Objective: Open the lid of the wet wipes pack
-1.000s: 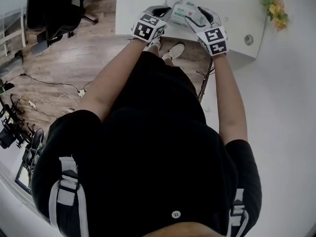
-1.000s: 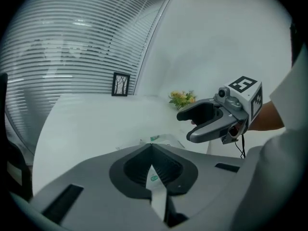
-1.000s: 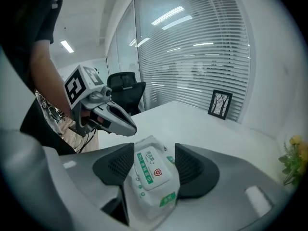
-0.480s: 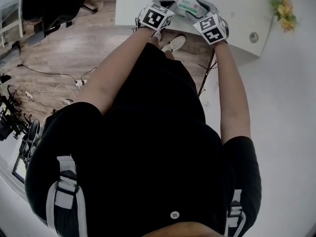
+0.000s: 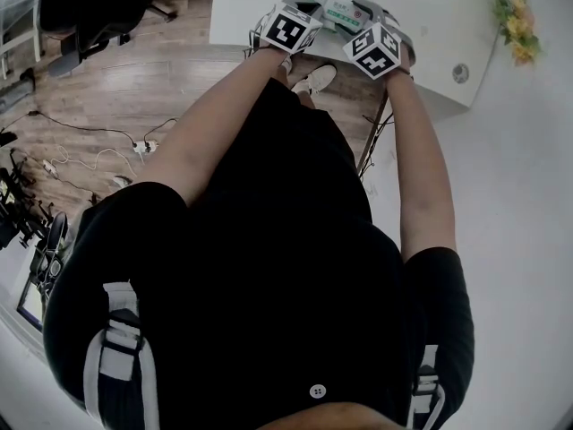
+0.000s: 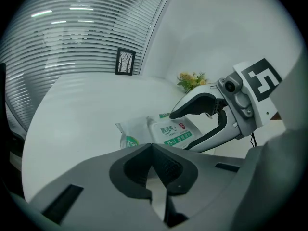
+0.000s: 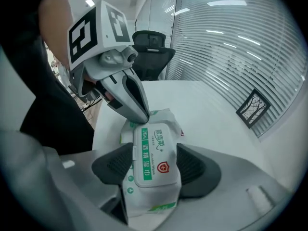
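Note:
The wet wipes pack point(image 5: 343, 9) is white and green with a shut white flip lid, and it lies near the front edge of the white table point(image 5: 430, 7). My right gripper point(image 7: 154, 165) straddles the pack point(image 7: 153, 158) across its width. Its jaws have just been opening, and the pads stand close on either side of the pack without visibly squeezing it. My left gripper point(image 7: 143, 119) is shut, with its tip down at the far edge of the lid. From the left gripper view the pack point(image 6: 173, 131) lies just beyond my closed left gripper point(image 6: 153, 147).
Yellow flowers point(image 5: 508, 16) and a round grommet point(image 5: 460, 72) sit on the table's right side. A small framed picture point(image 6: 125, 61) stands at the back by the blinds. An office chair point(image 5: 89, 16) and cables point(image 5: 89, 159) are on the wooden floor to the left.
Both grippers have come down toward the table with the pack between them. The right gripper has rolled, so its marker cube shows turned.

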A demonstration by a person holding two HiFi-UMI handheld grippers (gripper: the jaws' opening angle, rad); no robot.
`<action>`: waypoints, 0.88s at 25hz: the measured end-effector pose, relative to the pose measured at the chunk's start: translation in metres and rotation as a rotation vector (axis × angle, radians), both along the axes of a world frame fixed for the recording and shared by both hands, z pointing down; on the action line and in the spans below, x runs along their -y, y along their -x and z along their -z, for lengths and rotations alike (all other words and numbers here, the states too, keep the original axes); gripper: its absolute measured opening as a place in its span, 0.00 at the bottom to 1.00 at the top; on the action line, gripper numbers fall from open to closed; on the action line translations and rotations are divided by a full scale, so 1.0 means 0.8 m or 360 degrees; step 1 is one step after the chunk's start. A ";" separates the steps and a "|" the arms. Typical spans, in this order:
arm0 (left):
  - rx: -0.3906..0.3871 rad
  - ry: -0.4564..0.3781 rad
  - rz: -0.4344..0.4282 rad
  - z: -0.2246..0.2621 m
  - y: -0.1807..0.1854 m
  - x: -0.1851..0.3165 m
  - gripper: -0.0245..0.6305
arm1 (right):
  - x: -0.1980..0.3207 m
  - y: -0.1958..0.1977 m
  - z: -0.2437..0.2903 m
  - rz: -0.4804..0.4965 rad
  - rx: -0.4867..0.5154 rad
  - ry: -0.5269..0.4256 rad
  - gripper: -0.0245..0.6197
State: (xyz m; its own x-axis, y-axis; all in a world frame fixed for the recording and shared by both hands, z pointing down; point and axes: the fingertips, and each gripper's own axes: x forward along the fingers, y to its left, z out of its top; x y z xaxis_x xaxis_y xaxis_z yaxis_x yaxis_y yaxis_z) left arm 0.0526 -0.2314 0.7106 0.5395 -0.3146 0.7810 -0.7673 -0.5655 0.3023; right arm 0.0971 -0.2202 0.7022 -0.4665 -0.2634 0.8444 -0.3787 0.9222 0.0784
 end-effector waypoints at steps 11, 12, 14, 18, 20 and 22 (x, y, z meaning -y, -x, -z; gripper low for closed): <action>0.0006 0.0013 -0.0002 -0.003 -0.001 0.002 0.05 | 0.003 0.003 0.014 0.0058 -0.0010 -0.0023 0.49; 0.0008 0.0016 -0.0001 -0.002 -0.001 0.002 0.05 | 0.004 0.004 0.016 0.0058 -0.0007 -0.0027 0.49; 0.0015 0.0022 0.0001 -0.002 0.000 0.002 0.05 | 0.005 0.004 0.019 0.0067 -0.0009 -0.0036 0.49; 0.0020 0.0023 0.0002 -0.002 -0.001 0.001 0.05 | 0.005 0.004 0.022 0.0081 -0.0015 -0.0050 0.49; 0.0022 0.0025 0.0000 -0.003 -0.001 0.001 0.05 | 0.005 0.003 0.023 0.0081 -0.0012 -0.0055 0.49; 0.0029 0.0028 0.0001 -0.002 -0.001 0.002 0.05 | 0.006 0.004 0.026 0.0075 0.0000 -0.0064 0.49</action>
State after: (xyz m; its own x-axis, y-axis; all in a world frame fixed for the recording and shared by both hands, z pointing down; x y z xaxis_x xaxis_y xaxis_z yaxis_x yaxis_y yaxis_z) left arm 0.0533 -0.2331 0.7124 0.5252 -0.3008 0.7961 -0.7730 -0.5598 0.2984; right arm 0.0937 -0.2253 0.6810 -0.4791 -0.2751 0.8336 -0.3351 0.9350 0.1160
